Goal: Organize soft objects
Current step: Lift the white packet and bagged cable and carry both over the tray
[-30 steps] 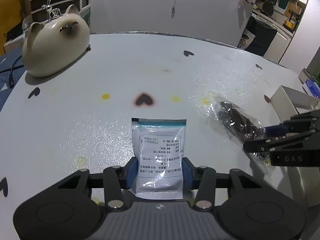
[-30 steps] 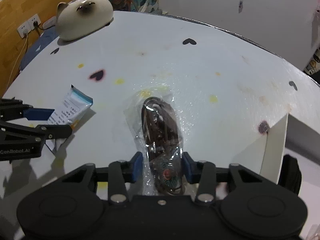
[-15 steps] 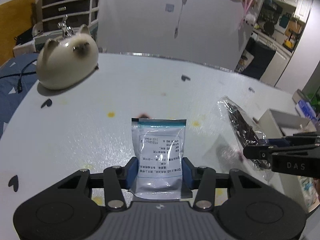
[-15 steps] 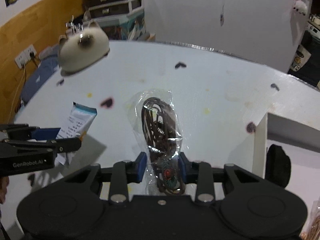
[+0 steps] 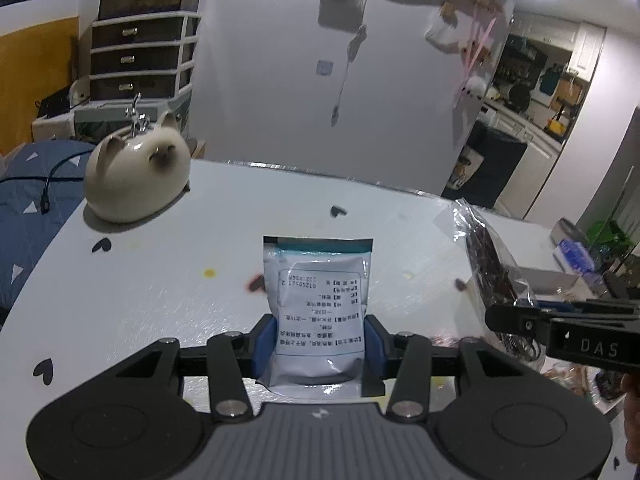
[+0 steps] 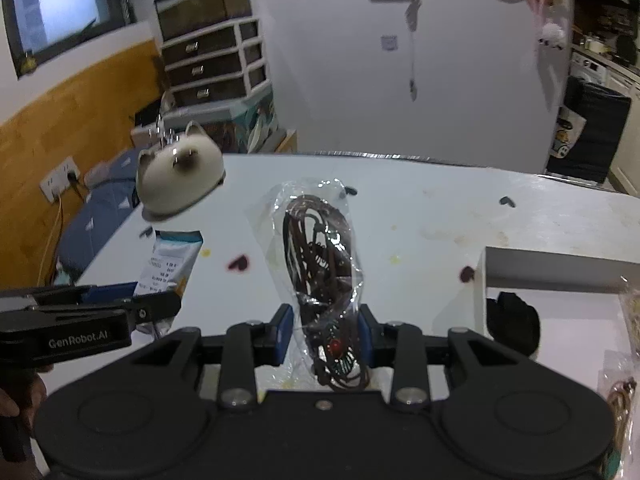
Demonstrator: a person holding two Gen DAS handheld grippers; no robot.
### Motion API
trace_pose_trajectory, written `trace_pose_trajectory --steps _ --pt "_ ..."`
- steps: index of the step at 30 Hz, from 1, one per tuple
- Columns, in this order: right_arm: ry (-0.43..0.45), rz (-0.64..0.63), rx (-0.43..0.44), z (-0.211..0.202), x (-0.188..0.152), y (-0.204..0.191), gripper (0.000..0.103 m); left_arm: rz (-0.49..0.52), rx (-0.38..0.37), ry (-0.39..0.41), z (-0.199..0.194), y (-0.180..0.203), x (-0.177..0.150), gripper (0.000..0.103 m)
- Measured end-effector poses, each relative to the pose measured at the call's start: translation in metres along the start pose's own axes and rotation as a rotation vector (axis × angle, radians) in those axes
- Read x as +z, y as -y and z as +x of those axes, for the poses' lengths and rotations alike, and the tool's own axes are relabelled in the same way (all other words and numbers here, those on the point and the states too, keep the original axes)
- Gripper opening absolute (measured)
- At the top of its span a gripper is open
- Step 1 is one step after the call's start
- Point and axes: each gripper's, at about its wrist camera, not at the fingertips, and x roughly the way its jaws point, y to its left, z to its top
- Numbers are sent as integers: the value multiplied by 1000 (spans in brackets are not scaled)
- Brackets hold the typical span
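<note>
My left gripper (image 5: 319, 344) is shut on a white printed sachet with a teal top edge (image 5: 318, 296) and holds it up above the white table (image 5: 160, 280). My right gripper (image 6: 324, 334) is shut on a clear plastic bag of brown cord (image 6: 320, 256), also lifted off the table. The bag shows at the right of the left wrist view (image 5: 490, 268), with the right gripper (image 5: 516, 316) beside it. The sachet (image 6: 170, 264) and left gripper (image 6: 160, 300) show at the left of the right wrist view.
A cream cat-shaped ceramic container (image 5: 136, 176) stands at the table's far left. A white open box (image 6: 560, 300) at the right holds a black soft item (image 6: 512, 324). Heart marks and stains dot the table. Drawers and a white wall stand behind.
Both grippers have risen from the table with their loads and tilted up. The sachet and the cord bag, lying on the table one second ago, now hang above it.
</note>
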Motion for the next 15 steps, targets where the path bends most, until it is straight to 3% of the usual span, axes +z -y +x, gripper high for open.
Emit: trace_pose_trajectory --steps 7,15 --pt "65 66 -12 -35 -7 18 35 -4 -29 51 -23 24 3 48" --pt "85 121 -19 -63 -15 54 35 2 -68 53 -32 68 2 48"
